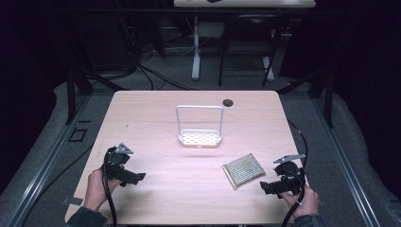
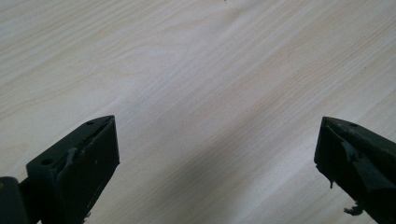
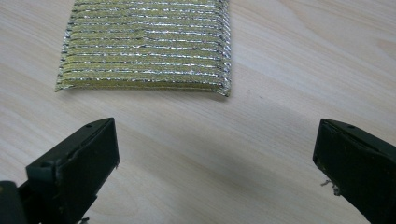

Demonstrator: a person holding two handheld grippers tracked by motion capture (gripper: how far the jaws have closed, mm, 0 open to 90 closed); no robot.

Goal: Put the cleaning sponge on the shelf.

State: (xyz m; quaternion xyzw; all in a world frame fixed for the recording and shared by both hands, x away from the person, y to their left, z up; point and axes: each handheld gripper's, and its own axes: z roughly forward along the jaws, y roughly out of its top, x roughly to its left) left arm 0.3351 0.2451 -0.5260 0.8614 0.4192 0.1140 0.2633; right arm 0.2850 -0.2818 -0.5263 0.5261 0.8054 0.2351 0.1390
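Where the desk's (image 1: 156, 118) pale wood-grain top nears its front right corner, one flat rectangular scouring pad (image 1: 243, 170) lies askew, its yellow-green face ribbed with parallel bands of silvery metallic thread and its near edge slightly curled. Just beside it, toward the right edge, the right gripper (image 1: 268, 187) is held in a hand (image 1: 305, 201) with its two black, blocky jaws spread wide and empty; in the right gripper view the right gripper (image 3: 217, 163) frames bare wood, the pad (image 3: 144, 44) lying ahead of the jaws and apart from them. Near the centre of the desk stands one white rack (image 1: 199, 126): a perforated oblong tray with a tall rectangular wire loop rising upright from it. One small dark round grommet (image 1: 228, 102) sits at the back edge. Near the front left corner, the left gripper (image 1: 135, 177), in the other hand (image 1: 98, 188), likewise has its jaws parted; in the left gripper view the left gripper (image 2: 217, 163) spans bare laminate.
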